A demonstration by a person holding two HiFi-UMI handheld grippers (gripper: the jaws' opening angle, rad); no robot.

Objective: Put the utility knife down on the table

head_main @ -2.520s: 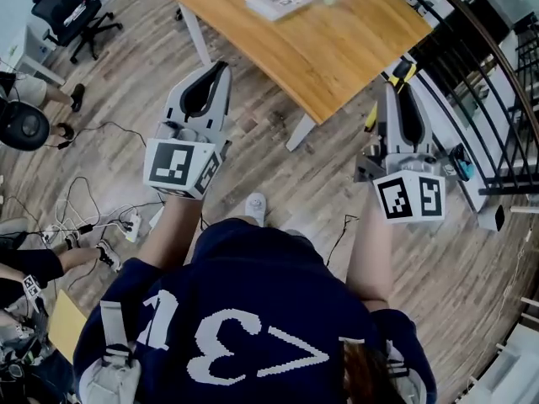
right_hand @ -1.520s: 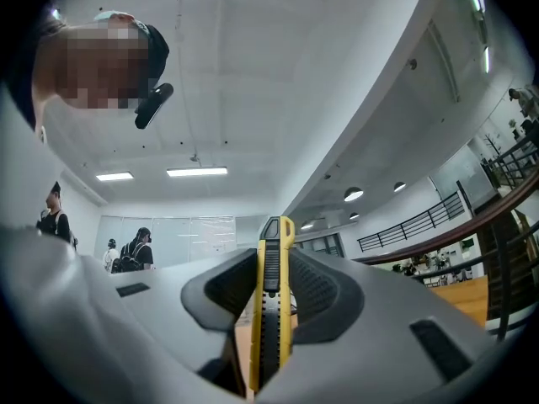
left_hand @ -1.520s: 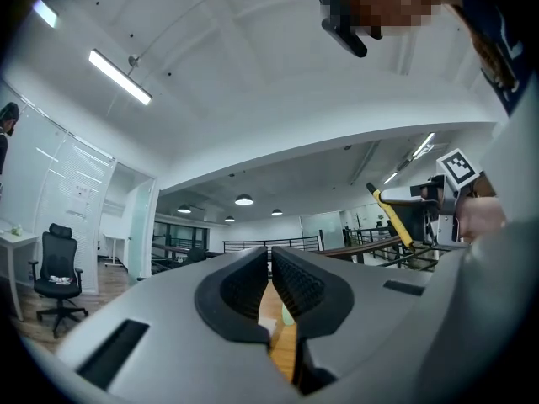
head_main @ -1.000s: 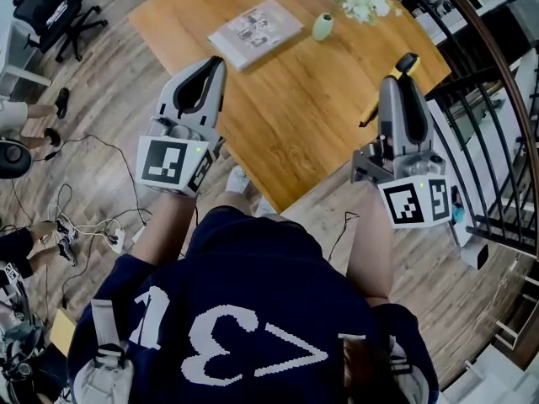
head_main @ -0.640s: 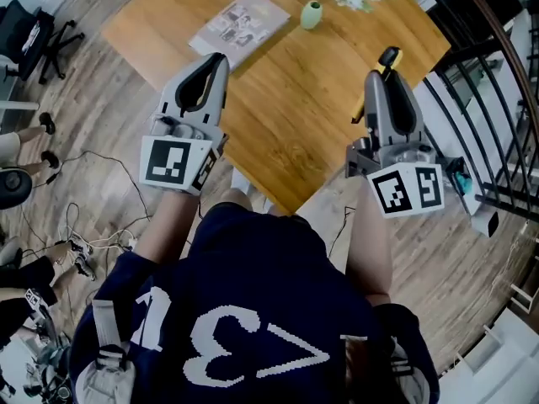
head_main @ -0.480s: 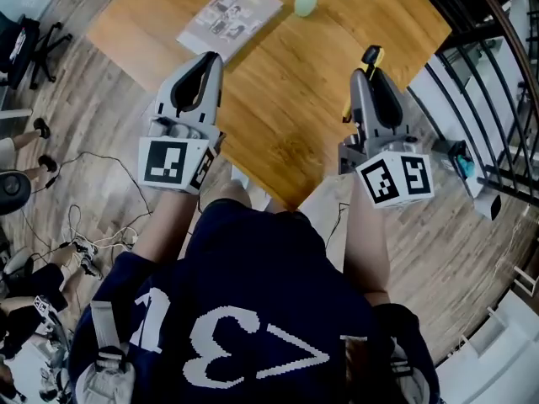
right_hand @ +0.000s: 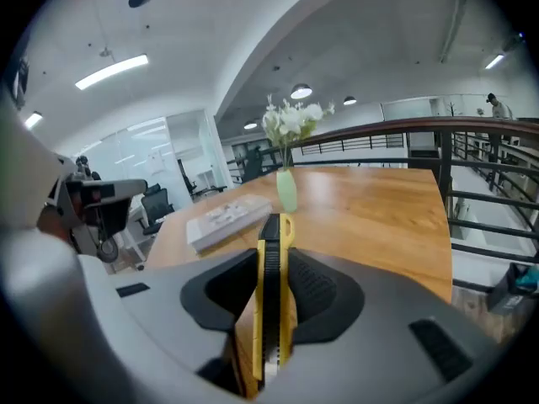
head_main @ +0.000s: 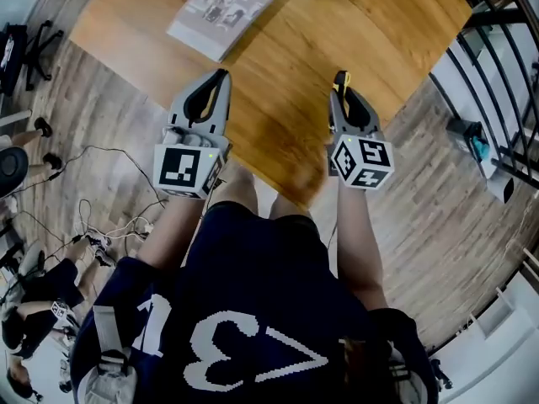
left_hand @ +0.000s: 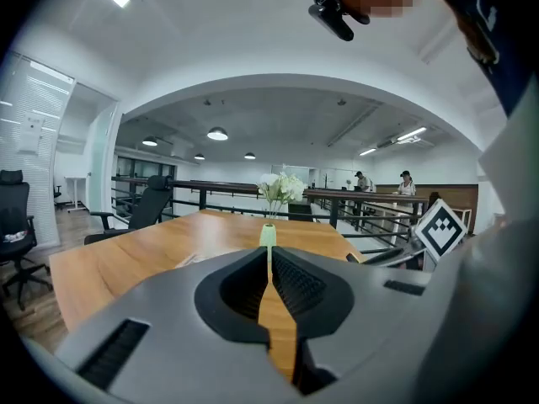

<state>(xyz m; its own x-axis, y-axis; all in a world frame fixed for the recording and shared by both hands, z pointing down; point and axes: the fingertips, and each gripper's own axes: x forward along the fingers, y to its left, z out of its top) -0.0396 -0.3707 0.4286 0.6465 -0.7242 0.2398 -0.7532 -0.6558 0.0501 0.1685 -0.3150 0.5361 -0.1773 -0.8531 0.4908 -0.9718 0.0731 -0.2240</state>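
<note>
Knife [right_hand: 271,293] clamped in right gripper [head_main: 341,93] jaws, probably above the surface [head_main: 278,74] edge. Left gripper [head_main: 221,77] closed, empty. Lower, then release.

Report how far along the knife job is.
Done: the knife is gripped and over the table, near its corner. In hand: the right gripper is shut on the knife, which seems clear of the wood. The left gripper is shut and empty. Left: lower the knife, open the jaws and leave it lying on the table.
</note>
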